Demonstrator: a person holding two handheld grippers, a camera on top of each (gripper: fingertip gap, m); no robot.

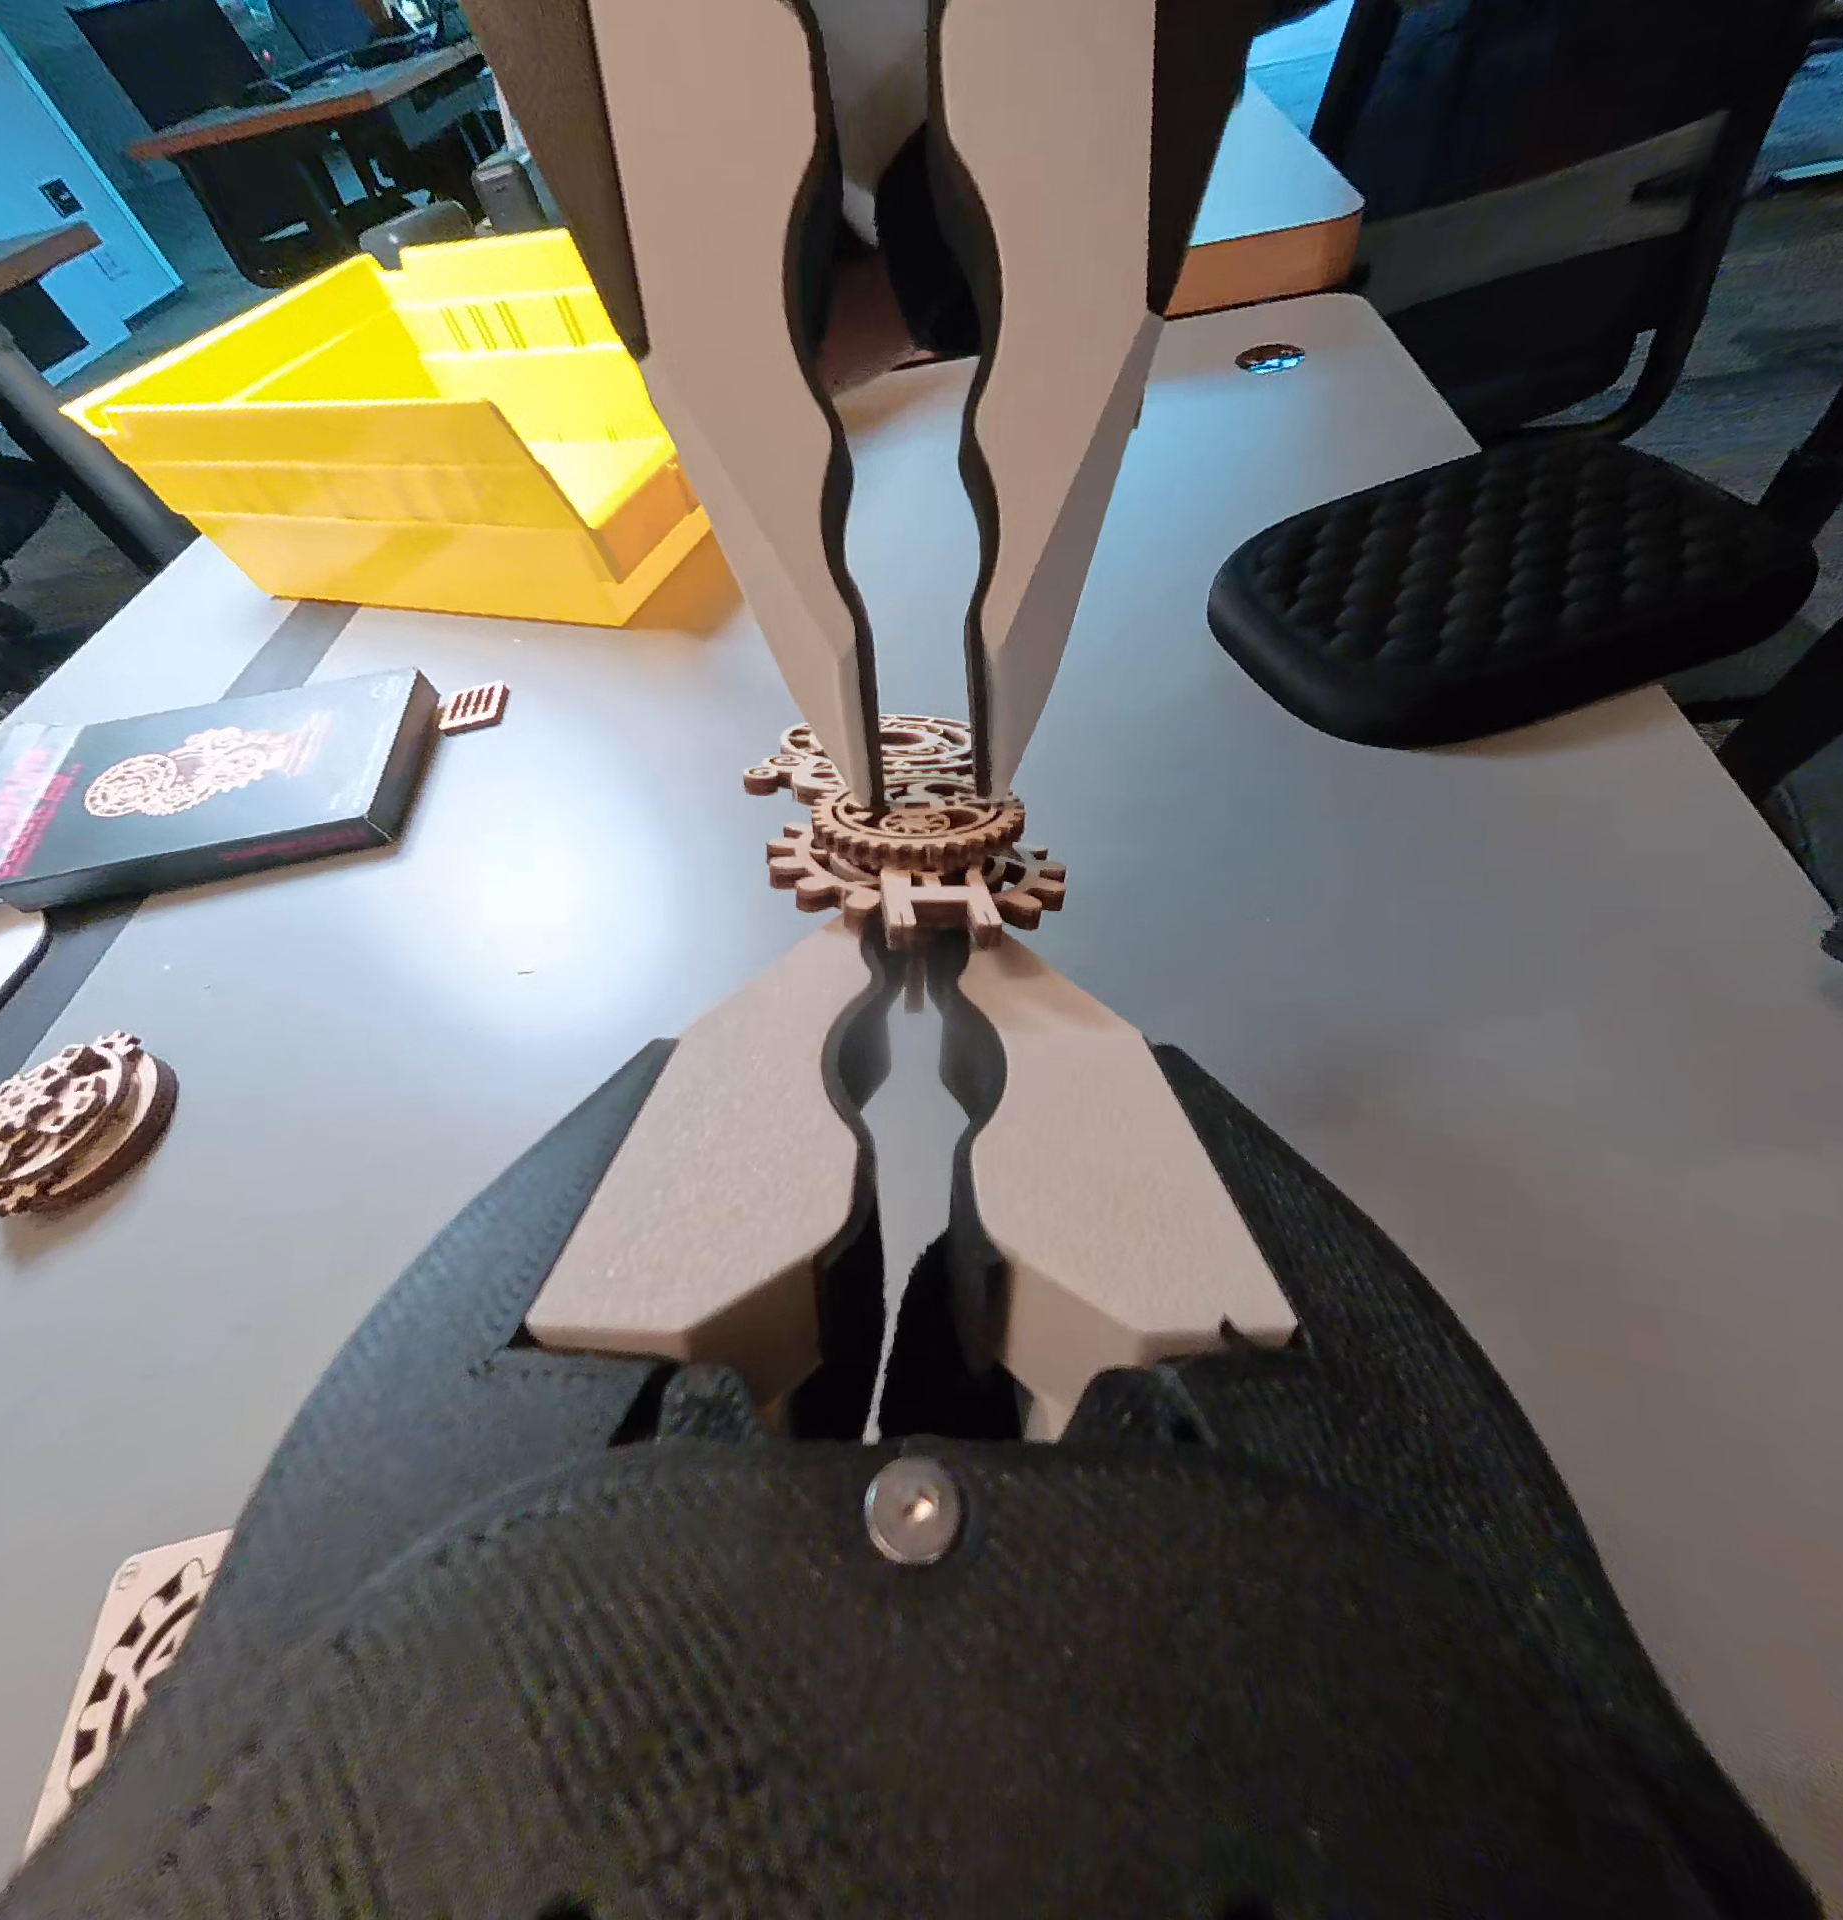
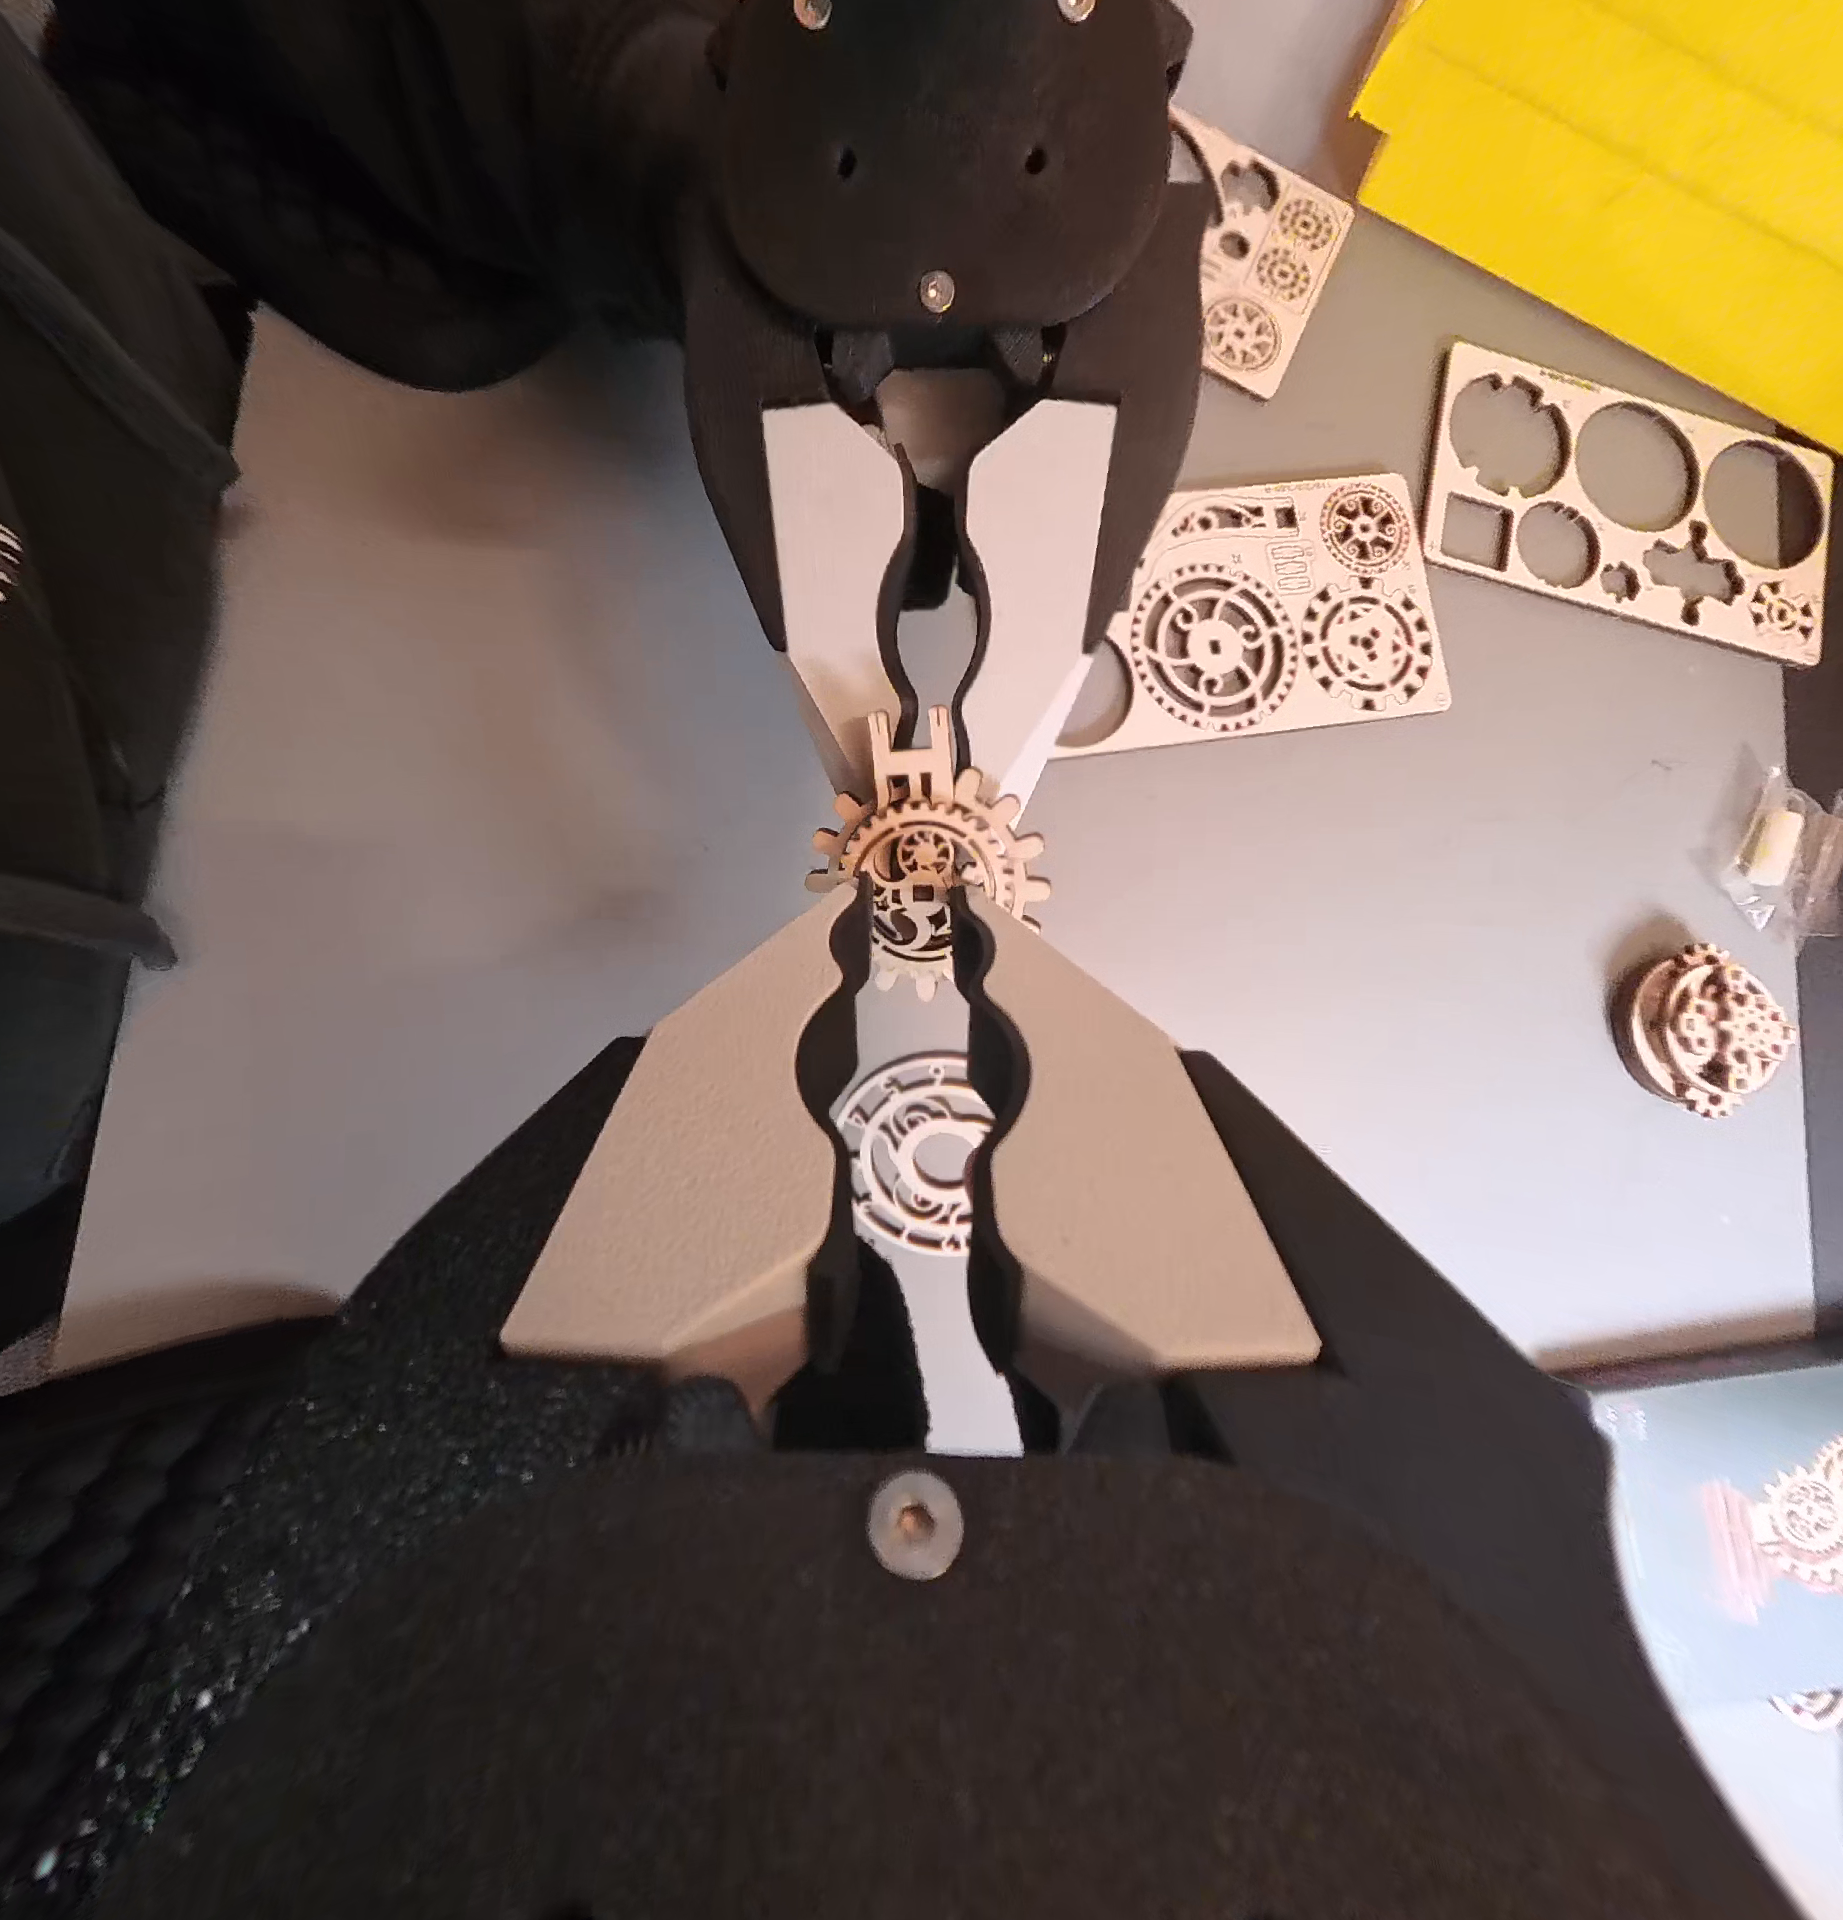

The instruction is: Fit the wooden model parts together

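red lettering on black box [image 1: 210, 800], faint marks on cut-out sheets [image 2: 1301, 613], neither legible

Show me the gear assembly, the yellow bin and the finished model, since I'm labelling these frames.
gear assembly [image 1: 917, 847]: left wrist view, on the rim of the small top gear.
yellow bin [image 1: 377, 488]: left wrist view, on its front wall.
finished model [image 2: 1701, 1029]: right wrist view, on its top face.

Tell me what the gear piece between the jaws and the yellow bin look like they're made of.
Gear assembly: thin unfinished plywood, likely laser-cut, judging by pale faces, darker brown edges and fine fretwork. Yellow bin: moulded plastic, probably, with a smooth, slightly glossy, evenly coloured surface and ribbed slots in its walls.
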